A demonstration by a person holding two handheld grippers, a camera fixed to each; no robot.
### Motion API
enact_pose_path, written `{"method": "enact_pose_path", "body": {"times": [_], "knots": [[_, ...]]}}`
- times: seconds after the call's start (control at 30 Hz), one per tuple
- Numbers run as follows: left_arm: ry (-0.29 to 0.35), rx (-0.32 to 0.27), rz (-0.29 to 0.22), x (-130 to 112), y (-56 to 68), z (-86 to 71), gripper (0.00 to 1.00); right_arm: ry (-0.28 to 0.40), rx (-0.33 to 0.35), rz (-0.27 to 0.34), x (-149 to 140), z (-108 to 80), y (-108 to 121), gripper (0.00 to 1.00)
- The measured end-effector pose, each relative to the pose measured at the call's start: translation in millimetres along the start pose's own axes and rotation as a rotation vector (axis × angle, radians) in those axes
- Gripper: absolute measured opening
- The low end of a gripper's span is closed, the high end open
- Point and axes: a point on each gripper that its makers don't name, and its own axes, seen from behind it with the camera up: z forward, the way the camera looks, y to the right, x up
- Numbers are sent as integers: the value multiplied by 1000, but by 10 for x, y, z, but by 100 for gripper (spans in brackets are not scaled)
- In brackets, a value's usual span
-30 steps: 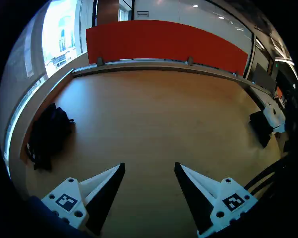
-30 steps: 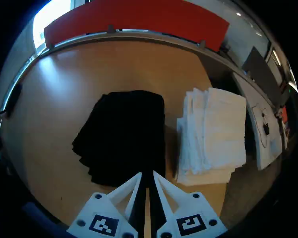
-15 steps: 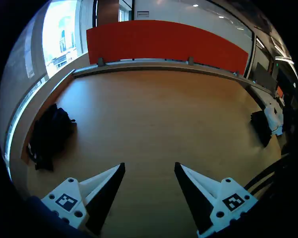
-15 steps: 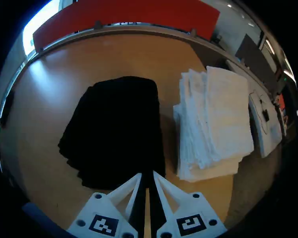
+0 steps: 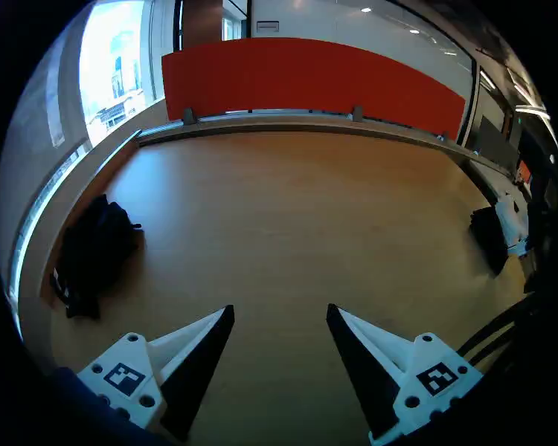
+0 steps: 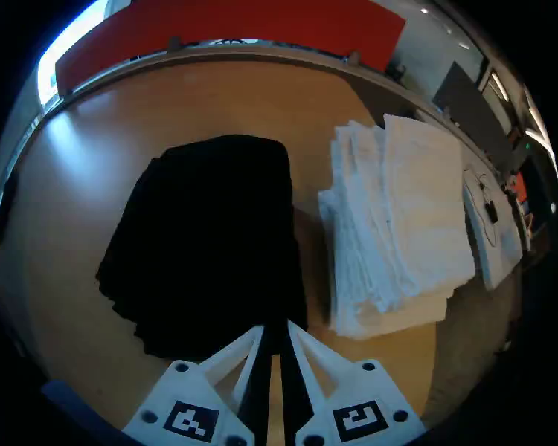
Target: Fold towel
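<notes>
Right gripper (image 6: 277, 327) fingers pressed together at near edge of black folded towel stack (image 6: 204, 245); likely soft, limp, so pinch top corner. Left gripper (image 5: 279, 308) fingers spread above wooden surface (image 5: 294, 208).

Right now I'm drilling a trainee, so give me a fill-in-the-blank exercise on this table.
The fingers of the left gripper stand ___ above the light wooden table. In the right gripper view, the white folded towel stack lies to the ___ of the black folded towel stack. The right gripper has its fingers ___.
Missing: open; right; shut.
</notes>
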Motion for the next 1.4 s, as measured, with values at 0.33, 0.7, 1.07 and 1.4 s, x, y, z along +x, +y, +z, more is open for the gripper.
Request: {"method": "enact_pose_path", "body": {"times": [0.33,0.7,1.07,1.4], "knots": [[1,-3,-2,16,5,-8,92,48,-16,44,23,-118,57,29],[5,-12,2,49,27,-4,92,130,-5,81,63,-319,32,83],[15,-19,4,78,27,-16,92,182,15,70,177,-459,-140,88],[35,-17,-2,147,-25,-37,92,308,41,89,531,-730,-383,88]]}}
